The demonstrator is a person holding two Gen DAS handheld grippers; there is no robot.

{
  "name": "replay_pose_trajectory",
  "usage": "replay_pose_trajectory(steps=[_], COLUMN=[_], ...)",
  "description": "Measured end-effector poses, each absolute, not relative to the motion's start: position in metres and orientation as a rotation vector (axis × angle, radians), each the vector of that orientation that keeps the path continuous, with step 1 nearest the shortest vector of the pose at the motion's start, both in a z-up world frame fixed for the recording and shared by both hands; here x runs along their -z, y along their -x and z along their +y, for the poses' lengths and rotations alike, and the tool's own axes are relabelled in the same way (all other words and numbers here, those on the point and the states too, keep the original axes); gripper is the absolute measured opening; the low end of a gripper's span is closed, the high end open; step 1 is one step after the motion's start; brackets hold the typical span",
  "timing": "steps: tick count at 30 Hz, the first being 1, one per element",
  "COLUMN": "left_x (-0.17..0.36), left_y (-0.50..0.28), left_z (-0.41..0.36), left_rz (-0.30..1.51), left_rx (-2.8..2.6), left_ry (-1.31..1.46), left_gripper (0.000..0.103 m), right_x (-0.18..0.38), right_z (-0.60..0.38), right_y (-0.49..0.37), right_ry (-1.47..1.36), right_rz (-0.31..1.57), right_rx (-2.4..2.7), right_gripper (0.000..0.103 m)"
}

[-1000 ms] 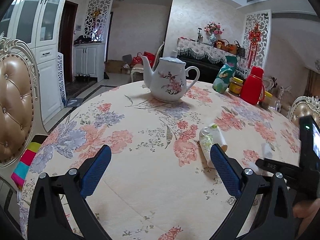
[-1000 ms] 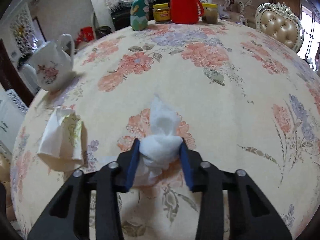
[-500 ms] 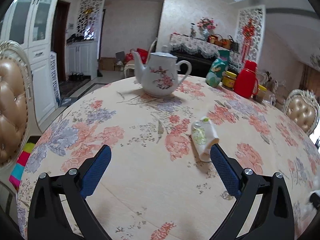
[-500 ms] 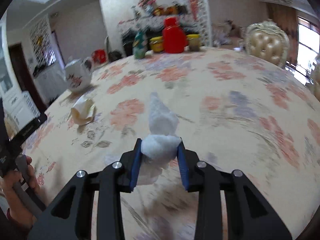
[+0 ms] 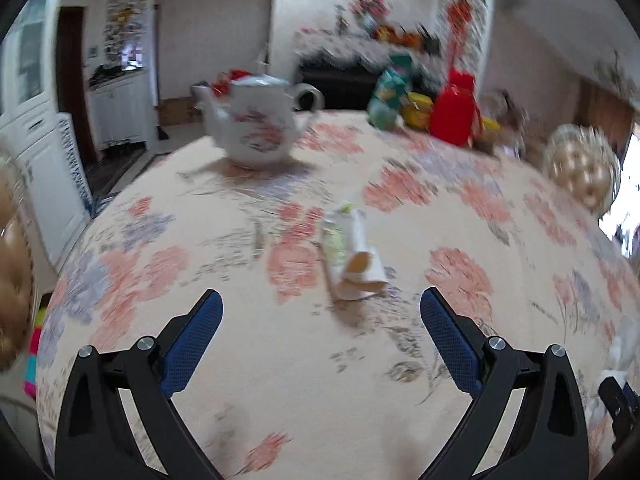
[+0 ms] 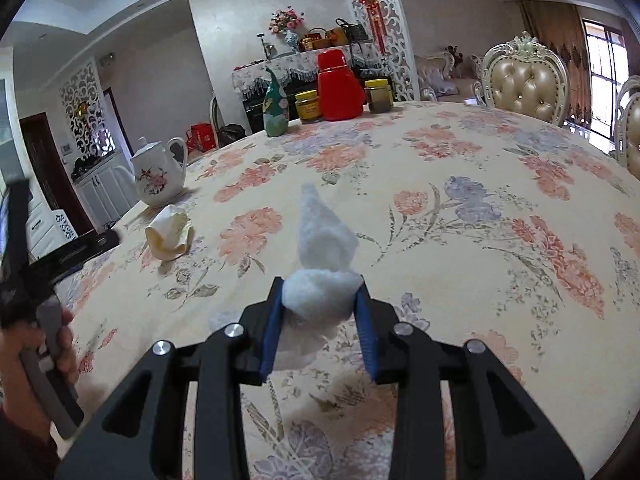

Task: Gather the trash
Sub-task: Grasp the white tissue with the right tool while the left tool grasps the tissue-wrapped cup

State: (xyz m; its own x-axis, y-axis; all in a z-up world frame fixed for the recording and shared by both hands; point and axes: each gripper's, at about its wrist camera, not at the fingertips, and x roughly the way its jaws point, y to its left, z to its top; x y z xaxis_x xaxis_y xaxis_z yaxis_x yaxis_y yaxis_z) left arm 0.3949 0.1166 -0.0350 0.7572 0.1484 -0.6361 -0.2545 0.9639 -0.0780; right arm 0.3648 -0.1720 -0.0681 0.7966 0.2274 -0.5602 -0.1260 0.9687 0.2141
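My right gripper (image 6: 320, 300) is shut on a crumpled white tissue (image 6: 322, 260), held a little above the floral tablecloth (image 6: 460, 208); the tissue's tip sticks up past the blue pads. A crushed paper cup (image 5: 350, 256) with a green print lies on its side on the cloth, just ahead of my left gripper (image 5: 320, 312), which is open and holds nothing. The same paper cup (image 6: 170, 232) shows at the left of the right wrist view, near the left gripper's black frame. The tissue (image 5: 620, 364) and right gripper appear at the lower right edge of the left wrist view.
A white floral teapot (image 5: 258, 124) stands beyond the cup. At the table's far side are a red thermos (image 6: 340, 86), a green packet (image 6: 276, 108) and two jars (image 6: 308, 106). Padded chairs (image 6: 528, 84) ring the table. A hand (image 6: 40, 344) grips the left tool.
The right gripper pulled back and rose with the tissue, then held still. The left gripper swung so the paper cup now lies centred between its fingers.
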Motion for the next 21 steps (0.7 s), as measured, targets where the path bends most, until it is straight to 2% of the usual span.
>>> replay_pose_trajectory(steps=[6,8,10,14,16,17,19,21], left_x=[0.040,0.043,0.049,0.058,0.063,0.064,0.064,0.062], left_y=[-0.455,-0.472,-0.485,-0.490,-0.487,-0.485,-0.477,-0.465], left_z=[0.109,0.109,0.108,0.108,0.108,0.109,0.109,0.103], left_rz=[0.720,0.736,0.776,0.806,0.808,0.814,0.802,0.777], left_rx=[-0.238,-0.249,-0.261,-0.260,-0.243,-0.238,-0.225,-0.206], left_ry=[0.142,0.135,0.115,0.089,0.089,0.098,0.107,0.080], left_gripper=[0.094,0.091,0.076,0.069,0.044,0.041,0.028,0.021], right_x=[0.067,0.067,0.067,0.067,0.066,0.066,0.066,0.067], right_z=[-0.164,-0.164,-0.165,-0.163,-0.161,-0.160,-0.161,-0.164], right_y=[-0.365,-0.365,-0.366,-0.365,-0.364,-0.364,-0.363,-0.364], right_ry=[-0.129,-0.132,-0.134,-0.122,-0.113,-0.110,-0.116,-0.128], right_rz=[0.623,0.624,0.625,0.620,0.616,0.614,0.612,0.616], right_rx=[-0.197,-0.195,-0.195,-0.200,-0.202,-0.206,-0.212,-0.209], right_gripper=[0.033,0.033,0.033,0.033,0.033,0.033,0.033,0.033])
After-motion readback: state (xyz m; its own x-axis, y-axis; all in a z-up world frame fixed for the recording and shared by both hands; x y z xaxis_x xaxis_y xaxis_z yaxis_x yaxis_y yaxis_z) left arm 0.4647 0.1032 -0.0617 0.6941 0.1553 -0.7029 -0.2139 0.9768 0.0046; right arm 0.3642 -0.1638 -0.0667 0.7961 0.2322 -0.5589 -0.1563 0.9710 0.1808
